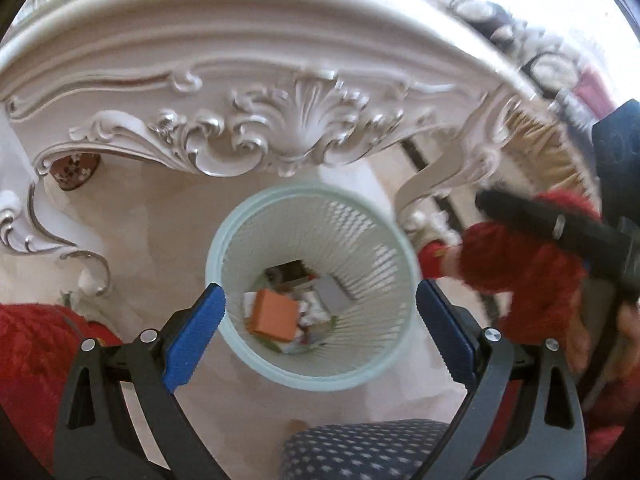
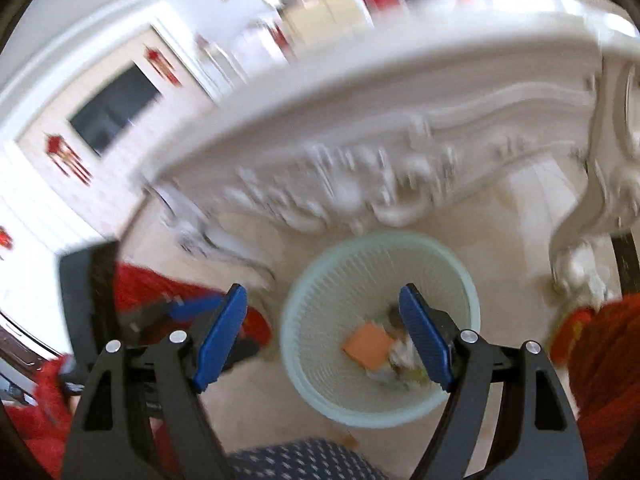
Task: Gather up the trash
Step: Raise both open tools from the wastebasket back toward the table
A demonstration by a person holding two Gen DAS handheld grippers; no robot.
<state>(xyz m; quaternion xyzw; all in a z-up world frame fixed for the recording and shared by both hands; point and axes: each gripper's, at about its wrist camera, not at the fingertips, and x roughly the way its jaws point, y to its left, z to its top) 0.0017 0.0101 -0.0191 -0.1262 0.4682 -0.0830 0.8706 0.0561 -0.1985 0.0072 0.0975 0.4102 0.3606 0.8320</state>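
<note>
Pale green slatted plastic forms the waste basket (image 1: 312,286), which stands on the cream floor (image 1: 160,232) just in front of the carved white worktop (image 1: 280,128). Inside the basket lie an orange box (image 1: 274,316) and crumpled scraps of trash (image 1: 316,312). Above the basket, the left gripper (image 1: 320,328) hangs with jaws spread wide and empty; the right gripper (image 2: 322,338) is likewise open, holding nothing. Red sleeves (image 1: 520,268) flank the basket, and a dotted navy chair seat (image 1: 360,448) sits nearest the cameras.
</note>
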